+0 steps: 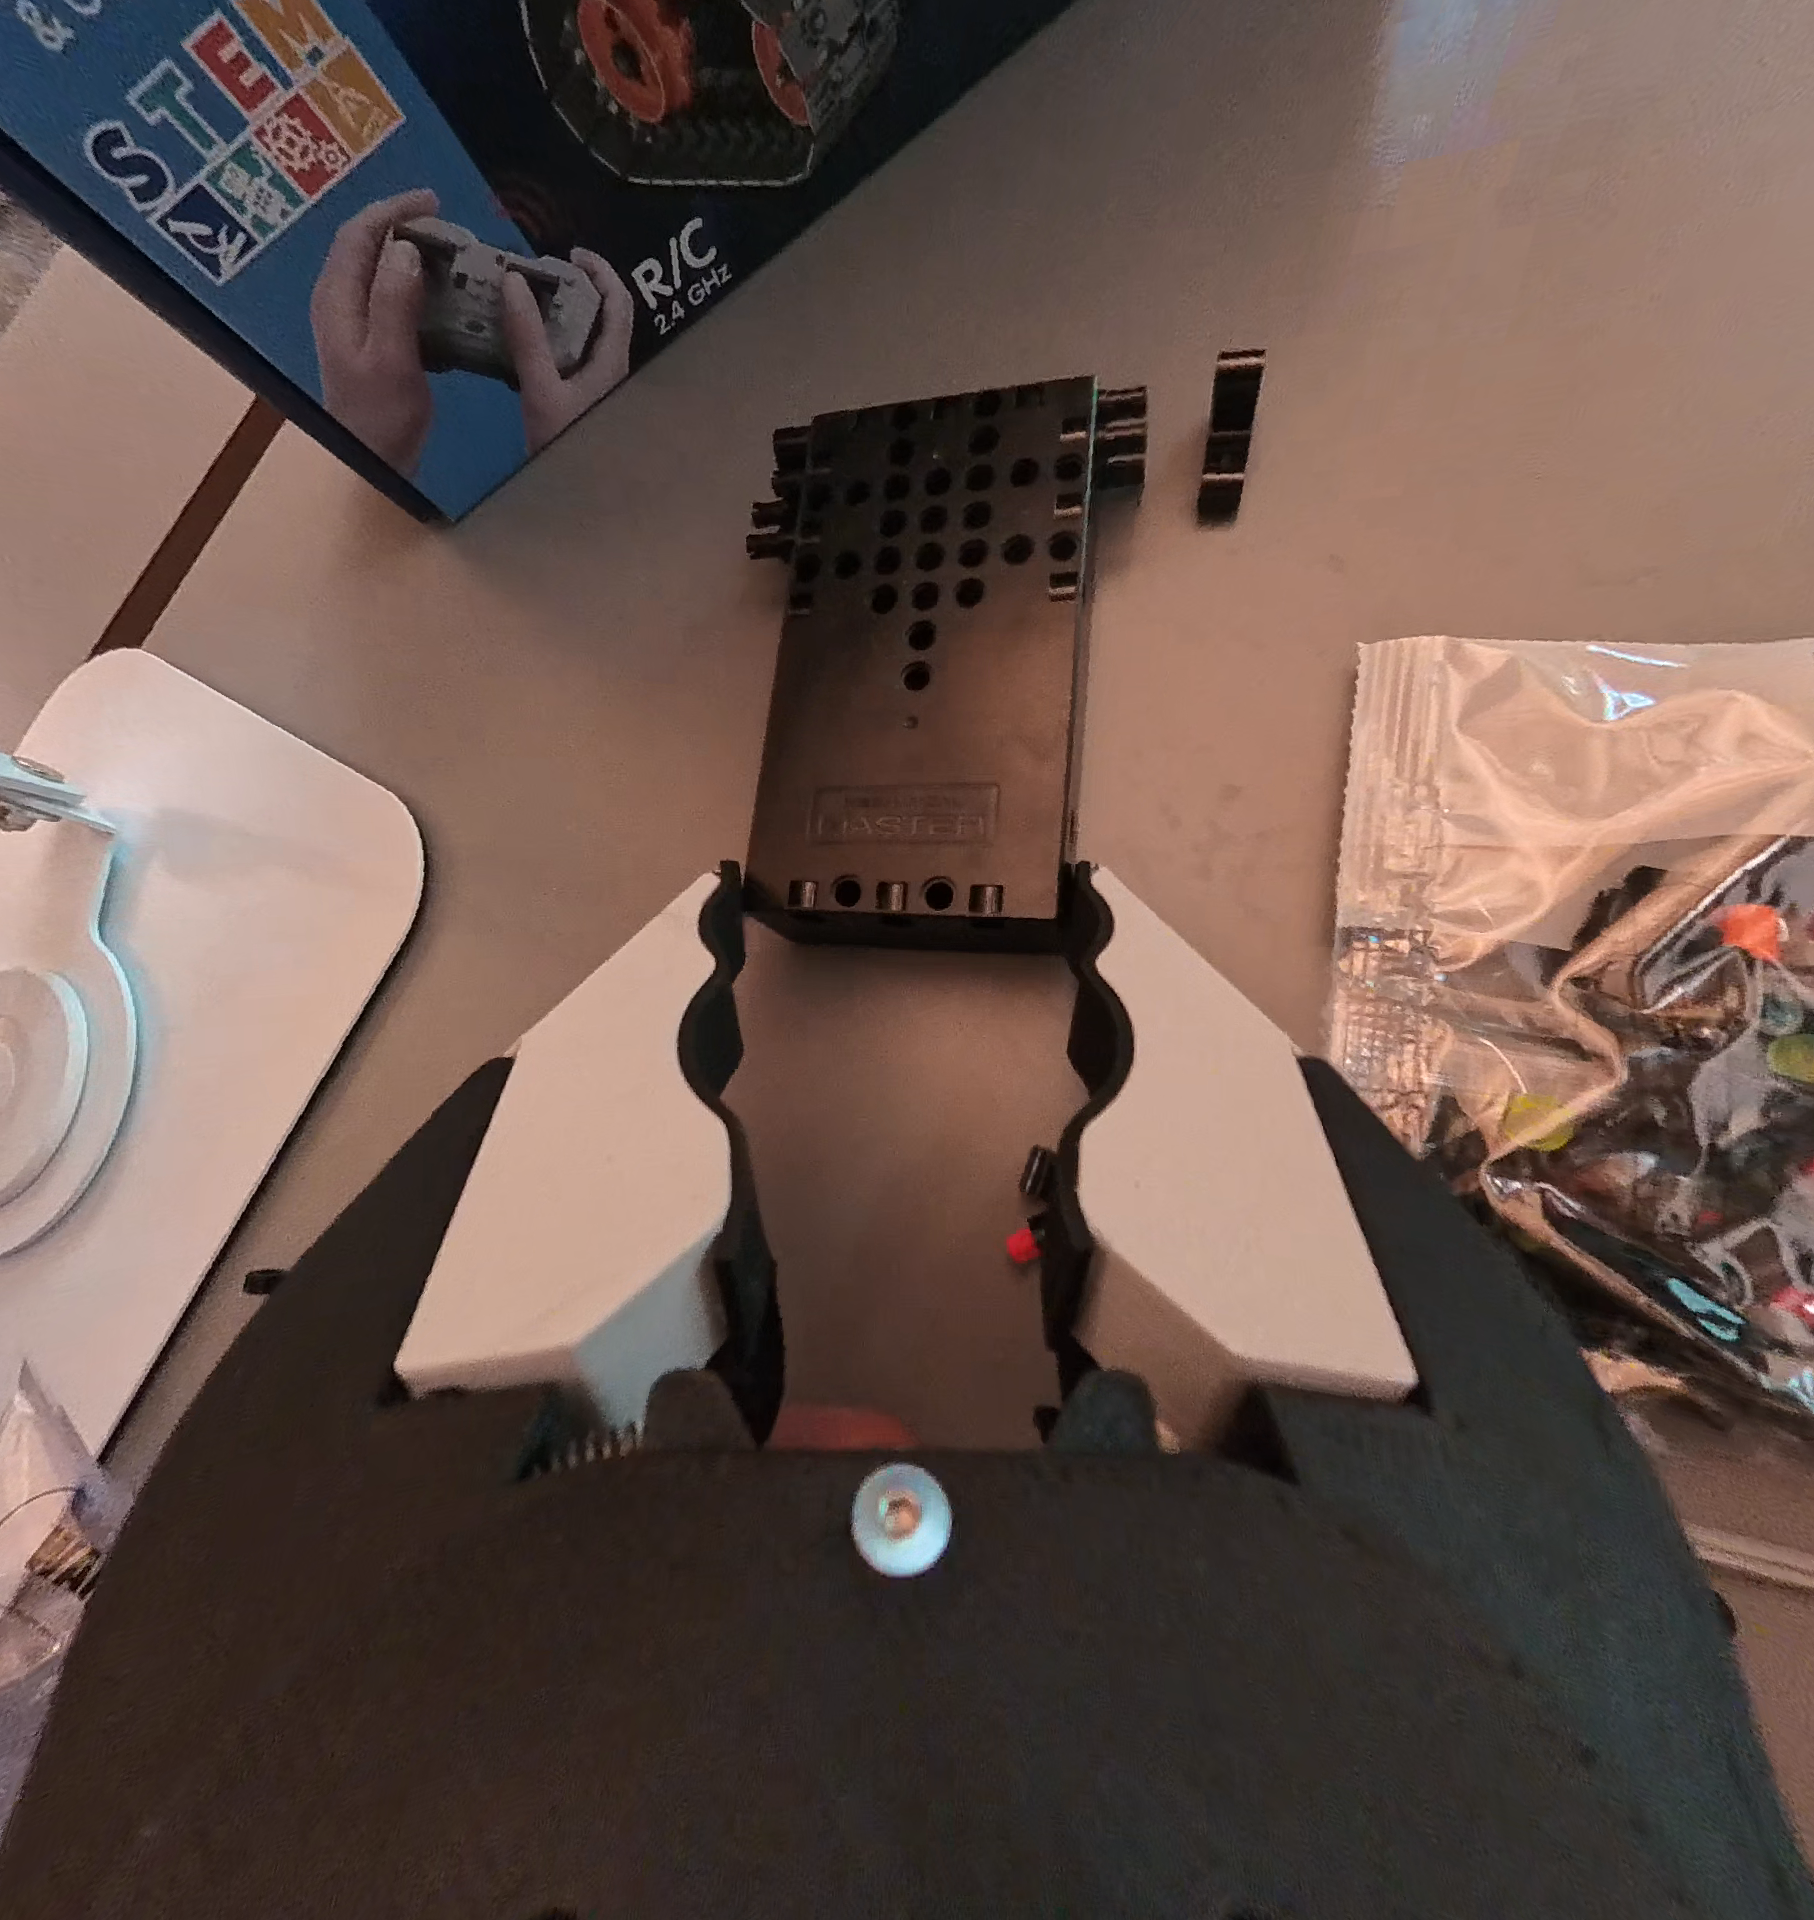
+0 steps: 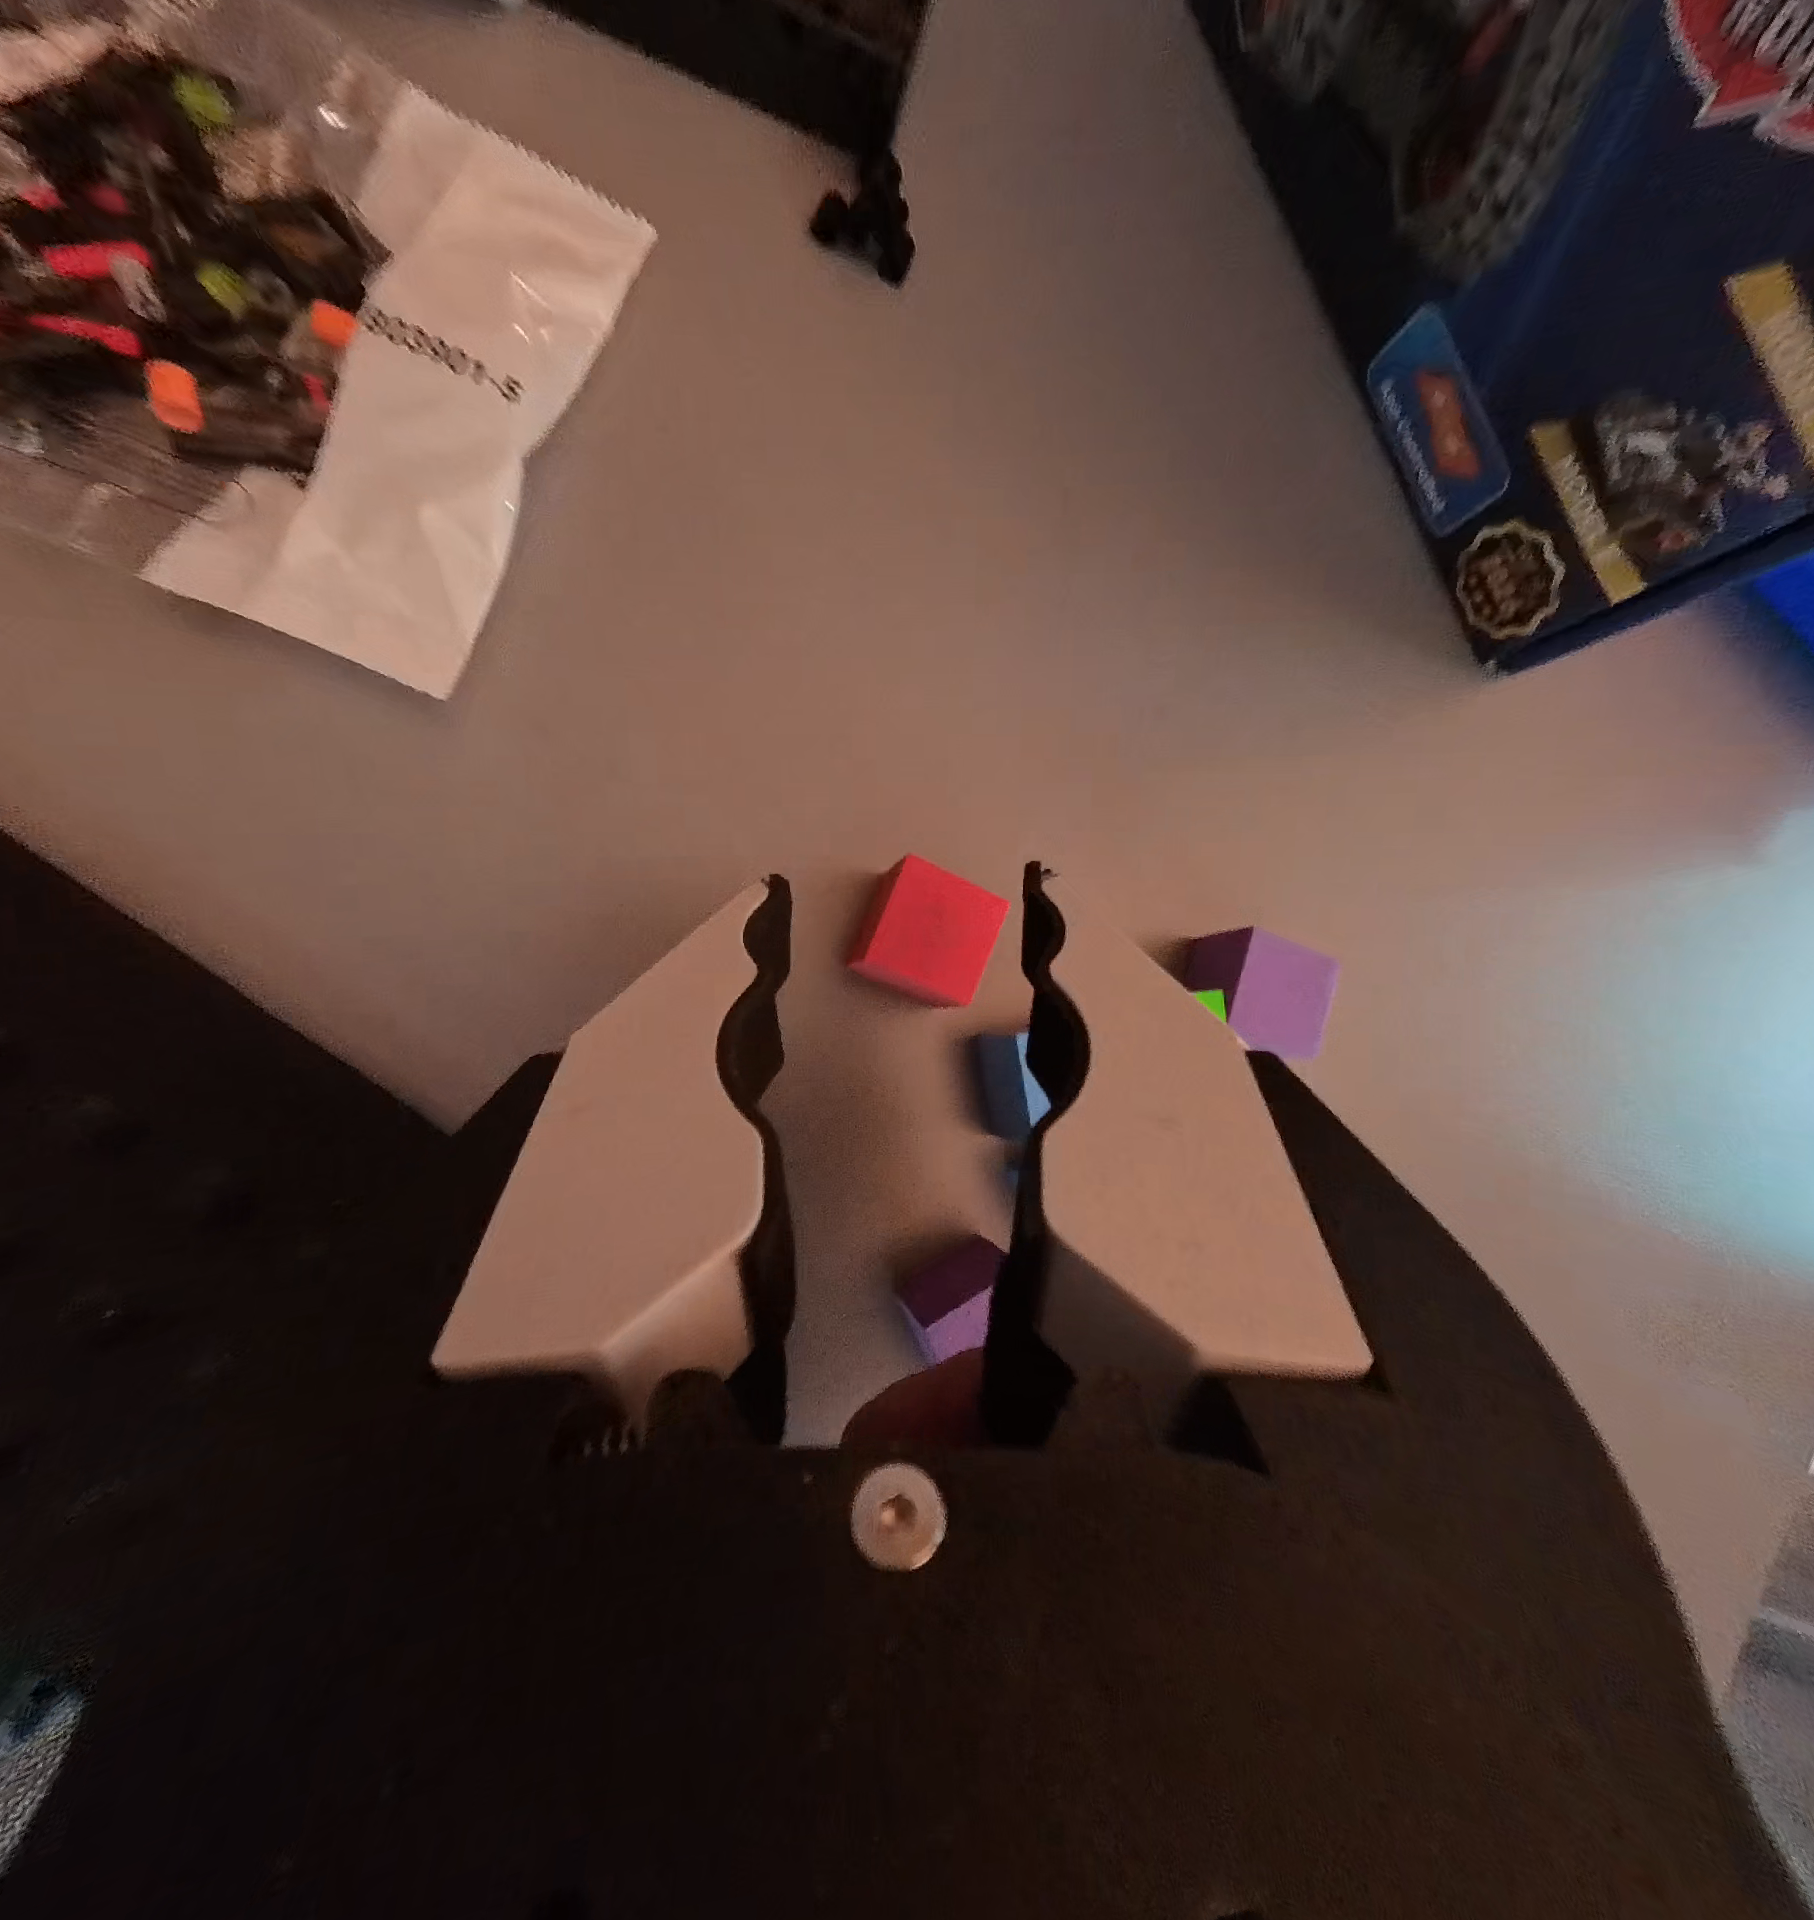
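Black perforated building-block housing [image 1: 924, 665] clamped at its near end by left claw [image 1: 903, 909]; right claw [image 2: 903, 883] gapes empty above red cube [image 2: 929, 932] on worktop [image 2: 882, 623].

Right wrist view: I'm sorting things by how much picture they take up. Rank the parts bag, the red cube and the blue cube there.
1. parts bag, by far the largest.
2. red cube.
3. blue cube, though a fingertip of the right gripper covers part of it, so its true extent is unsure.

Beside the blue printed box [image 1: 290, 239], my white-and-black left gripper [image 1: 903, 904] meets a black hole-dotted block [image 1: 924, 665]; my right gripper [image 2: 903, 883] frames red [image 2: 929, 930], purple [image 2: 1272, 987] and blue [image 2: 1007, 1081] cubes.
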Available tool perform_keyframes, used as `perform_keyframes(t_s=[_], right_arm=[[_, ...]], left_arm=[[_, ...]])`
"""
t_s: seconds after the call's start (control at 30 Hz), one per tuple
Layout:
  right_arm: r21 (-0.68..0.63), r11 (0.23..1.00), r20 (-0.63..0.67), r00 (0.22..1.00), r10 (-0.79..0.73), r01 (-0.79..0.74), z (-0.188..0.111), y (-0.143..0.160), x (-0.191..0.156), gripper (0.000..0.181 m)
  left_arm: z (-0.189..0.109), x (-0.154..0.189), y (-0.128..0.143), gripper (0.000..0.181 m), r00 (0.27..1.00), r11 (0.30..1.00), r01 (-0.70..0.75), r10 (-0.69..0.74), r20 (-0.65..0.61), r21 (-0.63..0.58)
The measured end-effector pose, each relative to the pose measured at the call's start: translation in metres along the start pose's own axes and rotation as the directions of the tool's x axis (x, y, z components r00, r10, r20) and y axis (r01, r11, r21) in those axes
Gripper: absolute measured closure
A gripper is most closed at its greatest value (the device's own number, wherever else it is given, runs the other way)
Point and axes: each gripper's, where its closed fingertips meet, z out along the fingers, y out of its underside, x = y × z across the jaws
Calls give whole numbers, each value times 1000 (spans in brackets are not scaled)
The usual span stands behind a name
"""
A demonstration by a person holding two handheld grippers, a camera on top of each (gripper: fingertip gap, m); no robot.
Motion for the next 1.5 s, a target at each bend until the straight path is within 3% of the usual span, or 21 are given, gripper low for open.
perform_keyframes(t_s=[0.23,0.43,0.53,0.7,0.83,0.93,1.1,1.23,1.37,1.5], right_arm=[[-96,994,-18,998,57,-59,17,24,7,153],[-44,997,2,998,60,-60,16,10,7,154],[46,999,26,1000,6,-7,10,-24,-2,154],[202,978,146,985,-90,59,16,-108,-32,154],[223,972,228,966,-120,68,44,-156,-49,154],[185,977,244,958,-150,106,71,-173,-59,154],[81,986,225,961,-160,145,111,-170,-60,153],[52,991,209,969,-134,126,120,-163,-56,128],[88,989,163,978,-133,120,90,-160,-41,124],[44,991,76,989,-126,123,46,-119,-5,126]], left_arm=[[-11,11,6,120,997,999,-33,31,-70,-30],[-27,11,-2,111,992,999,48,-45,-122,22],[-42,0,-13,112,989,991,104,-93,-118,90],[-55,-29,-20,122,986,970,168,-166,-22,175],[-56,-53,-12,115,972,964,199,-217,92,178],[-61,-59,-15,116,967,962,192,-220,131,193],[-65,-62,-18,119,965,966,162,-197,172,201],[-64,-63,-16,119,965,970,152,-187,185,188],[-66,-65,-17,119,962,968,158,-196,191,197],[-68,-64,-18,120,961,966,159,-199,193,204]])
